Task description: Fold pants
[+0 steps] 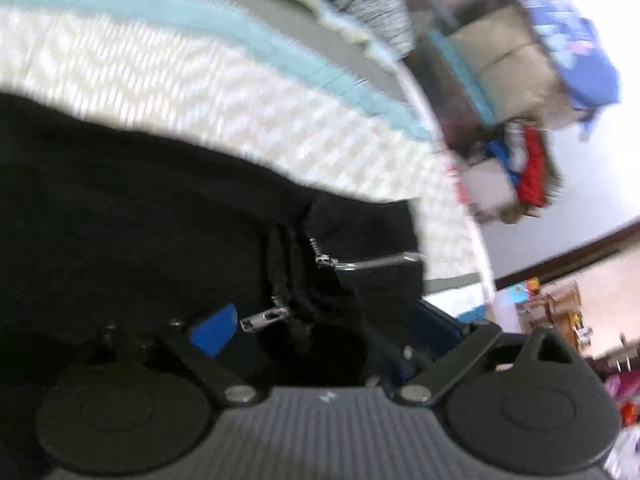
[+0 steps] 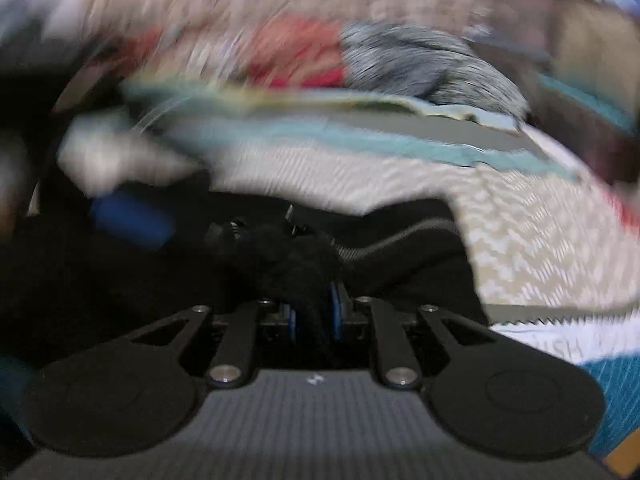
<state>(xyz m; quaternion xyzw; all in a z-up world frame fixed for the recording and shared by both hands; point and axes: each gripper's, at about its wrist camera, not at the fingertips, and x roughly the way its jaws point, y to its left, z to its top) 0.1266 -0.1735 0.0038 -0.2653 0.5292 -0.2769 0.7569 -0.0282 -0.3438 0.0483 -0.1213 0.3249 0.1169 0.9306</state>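
Observation:
The black pants (image 1: 132, 208) lie on a bed with a white and beige zigzag cover (image 1: 224, 96). Metal zippers (image 1: 360, 264) show on the cloth near my left gripper (image 1: 320, 328). Its jaws stand wide apart, with black cloth bunched between its blue pads (image 1: 214, 330). In the right wrist view, my right gripper (image 2: 314, 312) is shut on a bunched fold of the pants (image 2: 292, 256). The blue pads (image 2: 335, 308) press the cloth from both sides. The other gripper, blue and white (image 2: 128, 216), shows blurred at left. Both views are motion-blurred.
A grey furry item (image 2: 432, 64) and red cloth (image 2: 304, 60) lie at the bed's far side. Teal and grey stripes (image 1: 240, 36) cross the cover. Boxes and a blue bag (image 1: 576, 40) stand beyond the bed's right edge, with floor clutter (image 1: 560, 308) below.

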